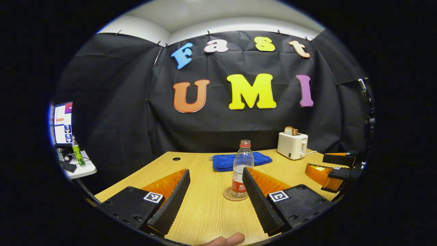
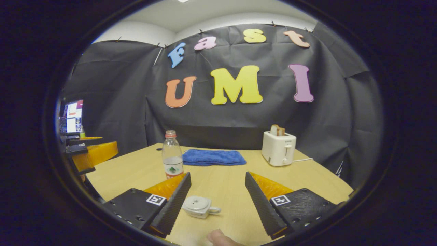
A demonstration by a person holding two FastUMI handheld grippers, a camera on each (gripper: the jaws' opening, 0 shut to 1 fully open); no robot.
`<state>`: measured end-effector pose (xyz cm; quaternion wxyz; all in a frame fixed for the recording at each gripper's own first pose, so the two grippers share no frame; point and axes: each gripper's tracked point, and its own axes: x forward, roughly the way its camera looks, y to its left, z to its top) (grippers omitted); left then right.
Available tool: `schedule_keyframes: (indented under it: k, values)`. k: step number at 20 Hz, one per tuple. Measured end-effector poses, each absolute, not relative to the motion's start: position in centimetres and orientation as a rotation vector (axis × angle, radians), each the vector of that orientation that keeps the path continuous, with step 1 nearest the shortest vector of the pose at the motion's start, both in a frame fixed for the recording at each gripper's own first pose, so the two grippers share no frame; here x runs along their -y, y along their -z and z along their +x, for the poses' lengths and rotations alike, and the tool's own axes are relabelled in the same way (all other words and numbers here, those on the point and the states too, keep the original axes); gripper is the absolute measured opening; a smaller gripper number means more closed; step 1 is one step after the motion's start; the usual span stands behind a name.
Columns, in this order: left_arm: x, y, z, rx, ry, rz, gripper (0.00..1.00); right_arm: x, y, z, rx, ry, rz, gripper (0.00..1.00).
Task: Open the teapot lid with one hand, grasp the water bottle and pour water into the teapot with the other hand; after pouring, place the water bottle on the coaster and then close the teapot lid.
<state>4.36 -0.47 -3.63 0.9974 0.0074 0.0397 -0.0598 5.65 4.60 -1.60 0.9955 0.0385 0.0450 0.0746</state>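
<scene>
A clear water bottle (image 1: 242, 167) with a red label stands upright on a round coaster (image 1: 229, 196) in the left gripper view, just beyond and right of centre between the fingers. My left gripper (image 1: 215, 172) is open with nothing in it. In the right gripper view a small white teapot (image 2: 199, 206), lid on, sits on the table between the fingers, close to the left finger. My right gripper (image 2: 217, 175) is open and not touching it. The bottle (image 2: 172, 159) stands farther off to the left there, and the left gripper (image 2: 88, 153) shows at the left edge.
A folded blue towel (image 1: 240, 161) lies at the back of the wooden table (image 1: 205, 212). A white toaster (image 2: 278, 148) with bread in it stands at the back right. A side desk with a monitor (image 1: 63, 123) is off to the left.
</scene>
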Motion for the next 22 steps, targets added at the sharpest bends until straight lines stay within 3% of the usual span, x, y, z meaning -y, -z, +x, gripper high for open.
schedule_keyframes:
  k: [7, 22]
  values:
    - [1.5, 3.8, 3.6, -0.086, 0.100, 0.024, 0.96, 2.9, 0.2, 2.1, -0.074, -0.050, 0.055, 0.96]
    - [3.1, 5.3, 3.6, -0.107, 0.080, 0.089, 0.95, 7.1, 1.0, 1.9, -0.058, -0.026, 0.055, 0.95]
